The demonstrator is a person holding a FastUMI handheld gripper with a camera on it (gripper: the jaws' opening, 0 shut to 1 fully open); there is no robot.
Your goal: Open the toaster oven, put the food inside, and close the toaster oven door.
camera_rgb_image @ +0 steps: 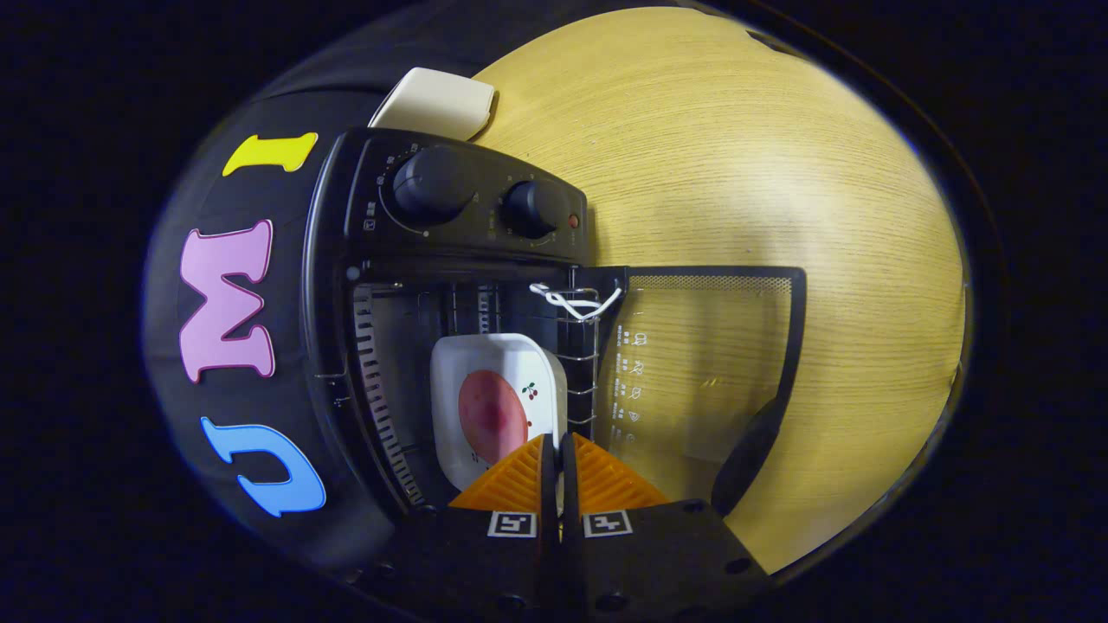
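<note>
The black toaster oven (450, 199) stands on the wooden table (736, 156) with its glass door (710, 363) swung fully open and lying flat, the dark handle (749, 459) at its outer end. A white square dish (493, 359) carrying a round pink slice of food (492, 417) sits partly inside the oven cavity, over the wire rack (584, 363). My gripper (558, 450) is shut on the near rim of the dish, and a thin strip of white shows between the two fingers.
Two black knobs (433, 183) and a small red lamp (573, 221) sit on the oven's control panel. A white flat object (437, 102) lies on the table behind the oven. The booth's black cloth wall is beside the oven.
</note>
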